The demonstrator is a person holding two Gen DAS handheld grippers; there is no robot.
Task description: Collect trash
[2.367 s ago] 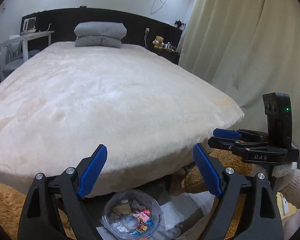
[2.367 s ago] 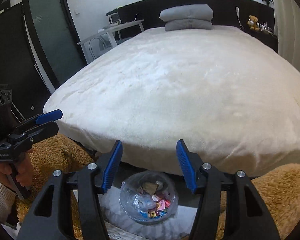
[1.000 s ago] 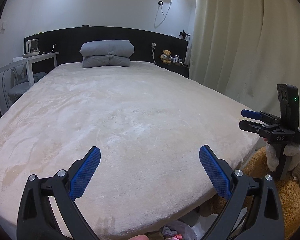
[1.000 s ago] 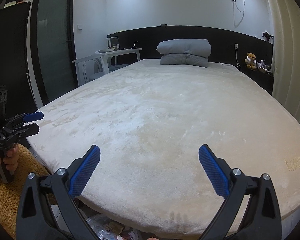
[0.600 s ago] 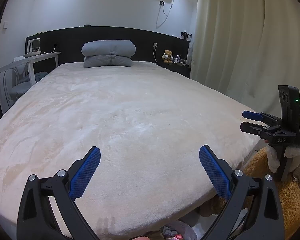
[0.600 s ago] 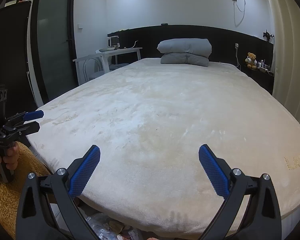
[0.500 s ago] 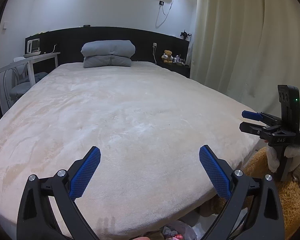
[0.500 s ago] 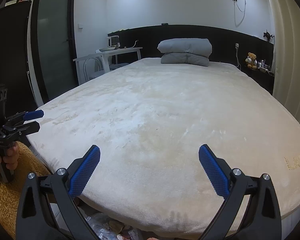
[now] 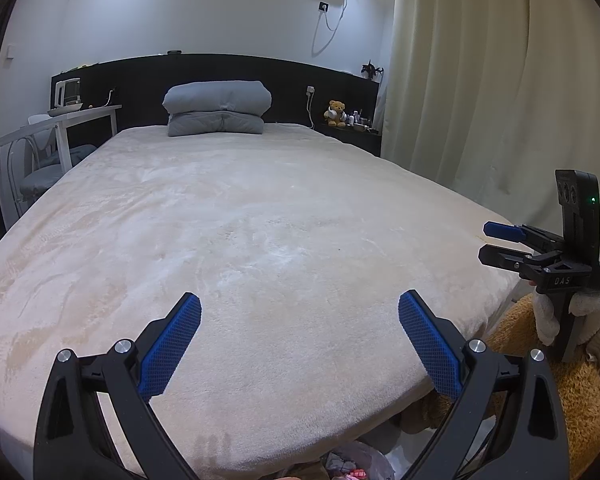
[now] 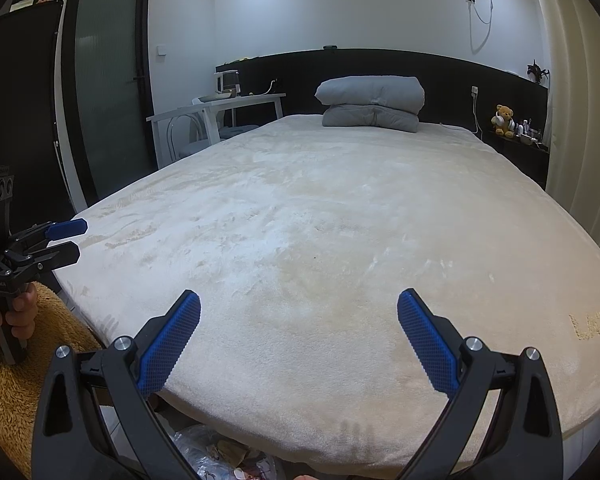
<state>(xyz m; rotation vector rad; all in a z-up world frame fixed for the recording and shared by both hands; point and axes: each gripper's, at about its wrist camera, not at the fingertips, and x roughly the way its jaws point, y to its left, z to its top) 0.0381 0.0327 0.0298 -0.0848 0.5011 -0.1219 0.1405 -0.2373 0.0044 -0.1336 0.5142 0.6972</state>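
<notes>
Both tongs, left (image 9: 300,344) and right (image 10: 299,342), raised from trash bag (image 9: 356,464) to level over bed (image 9: 260,240); jaws spread wide, empty. Bag contents indistinct.

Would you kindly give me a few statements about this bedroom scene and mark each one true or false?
1. Both the left gripper and the right gripper are open and hold nothing. True.
2. The folded grey quilt lies at the foot of the bed. False: it sits at the head end.
3. A teddy bear sits near the curtain. True.
4. Trash is scattered over the blanket. False: the trash bag lies below the bed's near edge.
</notes>
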